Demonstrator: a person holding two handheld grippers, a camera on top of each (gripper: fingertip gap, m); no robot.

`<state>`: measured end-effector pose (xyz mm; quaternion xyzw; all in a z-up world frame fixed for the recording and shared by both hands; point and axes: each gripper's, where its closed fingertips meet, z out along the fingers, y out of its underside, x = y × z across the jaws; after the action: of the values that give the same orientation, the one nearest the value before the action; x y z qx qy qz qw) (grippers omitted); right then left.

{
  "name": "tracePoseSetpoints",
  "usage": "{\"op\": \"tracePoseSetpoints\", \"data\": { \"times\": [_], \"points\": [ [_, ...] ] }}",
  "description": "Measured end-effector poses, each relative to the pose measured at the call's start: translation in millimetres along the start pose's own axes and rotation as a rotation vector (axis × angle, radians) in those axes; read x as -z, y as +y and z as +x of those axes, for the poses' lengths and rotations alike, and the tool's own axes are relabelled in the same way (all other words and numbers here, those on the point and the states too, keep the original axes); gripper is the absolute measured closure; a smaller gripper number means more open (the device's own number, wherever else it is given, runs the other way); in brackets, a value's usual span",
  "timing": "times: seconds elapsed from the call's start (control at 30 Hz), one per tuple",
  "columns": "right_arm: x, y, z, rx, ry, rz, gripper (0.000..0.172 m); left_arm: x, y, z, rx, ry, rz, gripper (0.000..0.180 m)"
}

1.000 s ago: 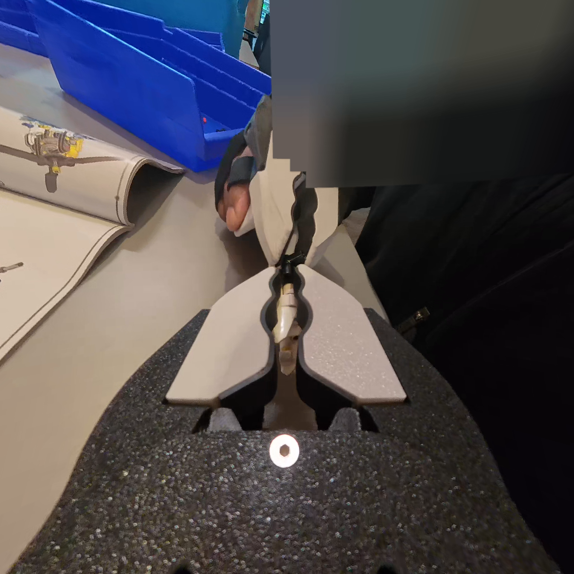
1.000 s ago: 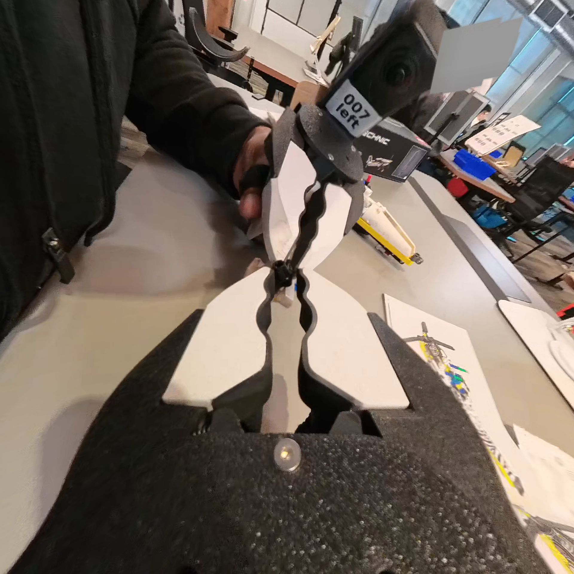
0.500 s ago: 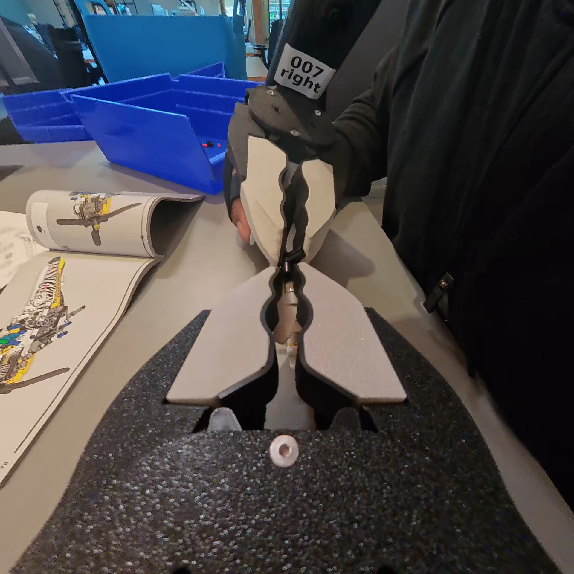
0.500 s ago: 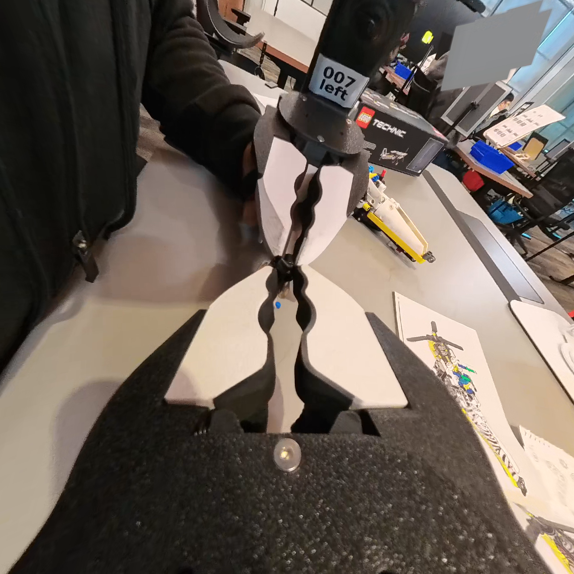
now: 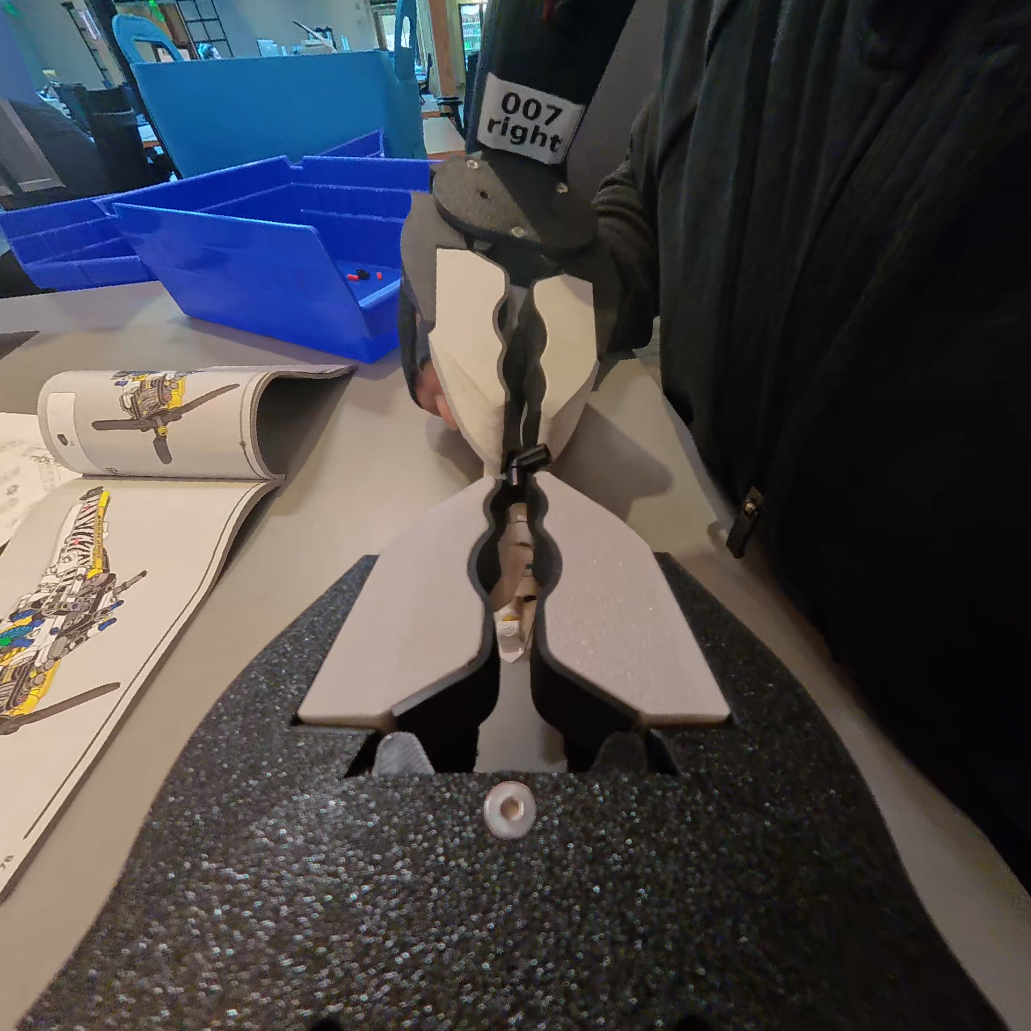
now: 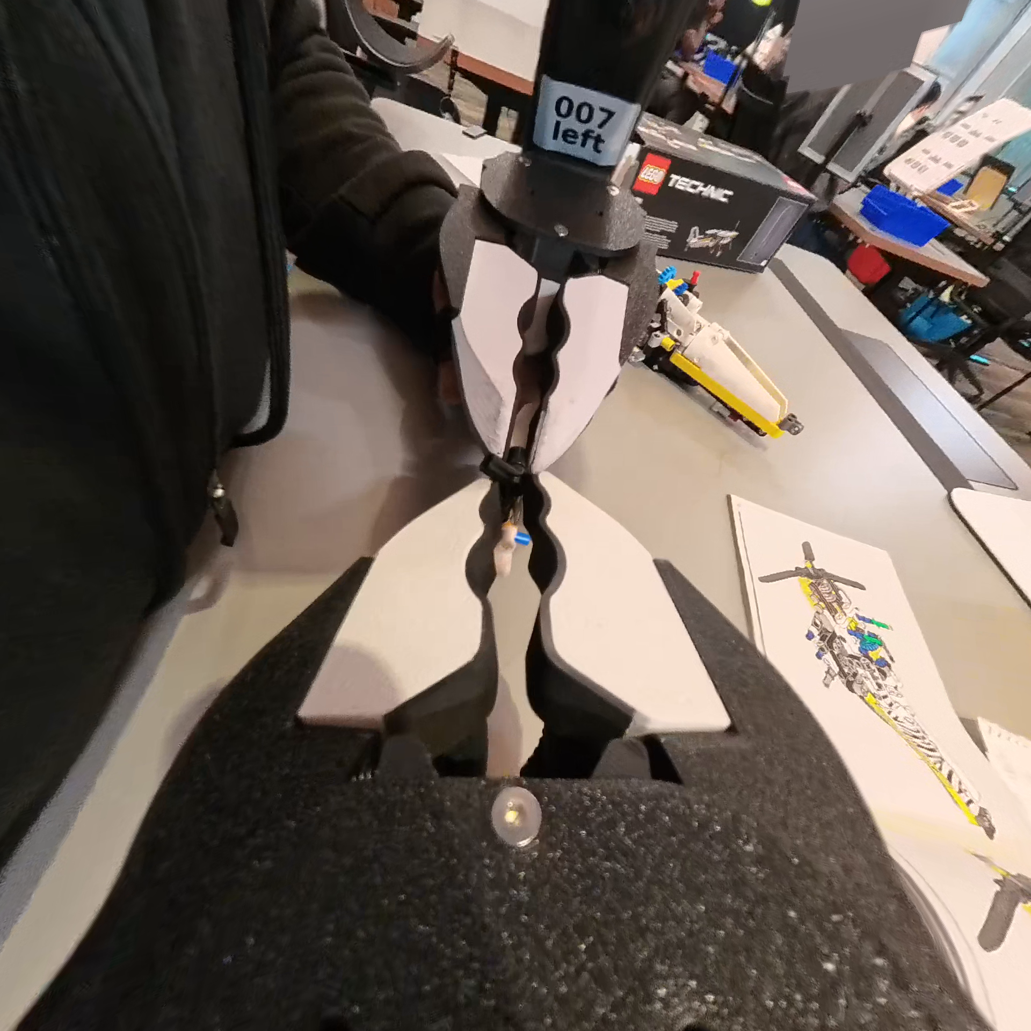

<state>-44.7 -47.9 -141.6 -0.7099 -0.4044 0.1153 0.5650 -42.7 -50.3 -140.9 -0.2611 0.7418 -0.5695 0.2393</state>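
My two grippers meet tip to tip above the grey table. My left gripper is shut on a long white building-toy beam that runs back between its fingers; the beam also shows inside its jaws in the right wrist view. A small black connector sits where the tips meet. My right gripper is shut on this black connector. A small white part with a blue pin hangs in the gap behind the right gripper's tips. A person's hands hold both grippers.
An open instruction booklet lies at the left, with blue bins behind it. A partly built white and yellow model, a black toy box and another booklet page lie to the right. A person in a dark jacket is close by.
Both grippers stayed tip to tip and tilted, so the views swung up. The right jaws narrowed onto the black connector. The white part with the blue pin came into view between the right fingers.
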Motion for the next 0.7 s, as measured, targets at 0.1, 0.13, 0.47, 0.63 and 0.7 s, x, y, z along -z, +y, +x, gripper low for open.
{"op": "tracePoseSetpoints", "data": {
  "times": [0.1,0.13,0.47,0.63,0.7],
  "points": [
    [6.7,1.5,4.8,-0.009,0.019,0.002,0.165,5.2,-0.4,-3.5,0.010,-0.019,0.011,0.172],
    [13.0,3.1,11.9,-0.034,0.046,0.013,0.165,12.6,-2.9,-8.2,0.032,-0.034,0.042,0.172],
    [15.4,15.3,24.1,-0.155,0.004,0.006,0.163,6.2,20.8,-20.3,0.179,-0.055,-0.134,0.171],
    [10.4,13.1,25.4,-0.294,-0.070,0.023,0.163,11.5,6.4,-35.2,0.172,-0.131,-0.088,0.158],
    [9.8,6.7,26.3,-0.347,-0.104,0.059,0.164,14.1,-7.2,-35.2,0.156,-0.118,-0.027,0.158]
  ]
}}
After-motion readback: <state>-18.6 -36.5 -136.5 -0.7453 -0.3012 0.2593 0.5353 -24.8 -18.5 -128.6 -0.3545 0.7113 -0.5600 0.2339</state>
